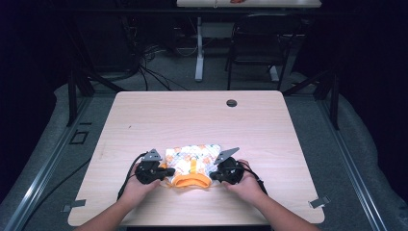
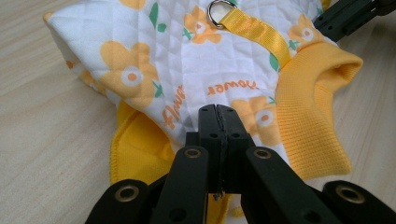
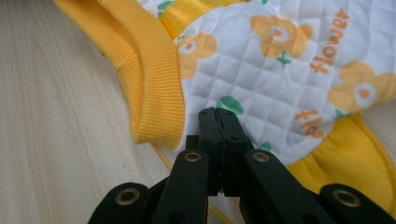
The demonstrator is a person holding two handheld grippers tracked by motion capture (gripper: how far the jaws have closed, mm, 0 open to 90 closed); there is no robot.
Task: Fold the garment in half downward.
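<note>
A small quilted white garment (image 1: 192, 161) with orange flowers, a yellow strap with a metal ring (image 2: 219, 10) and yellow ribbed trim (image 2: 308, 107) lies flat near the table's front edge. My left gripper (image 1: 169, 171) rests at its left side, with its jaws pressed together and their tips over the white quilting (image 2: 218, 112). My right gripper (image 1: 211, 174) sits at the garment's right side. Its jaws are also pressed together, tips over the quilt beside the ribbed collar (image 3: 218, 114). I see no cloth pinched between either pair. A person's hand holds each gripper.
The light wooden table (image 1: 202, 120) has a round cable hole (image 1: 232, 103) near its far edge. Metal clips sit at the front left corner (image 1: 73, 206) and the front right corner (image 1: 319, 202). A black chair (image 1: 262, 43) and a white desk leg (image 1: 199, 48) stand beyond the table.
</note>
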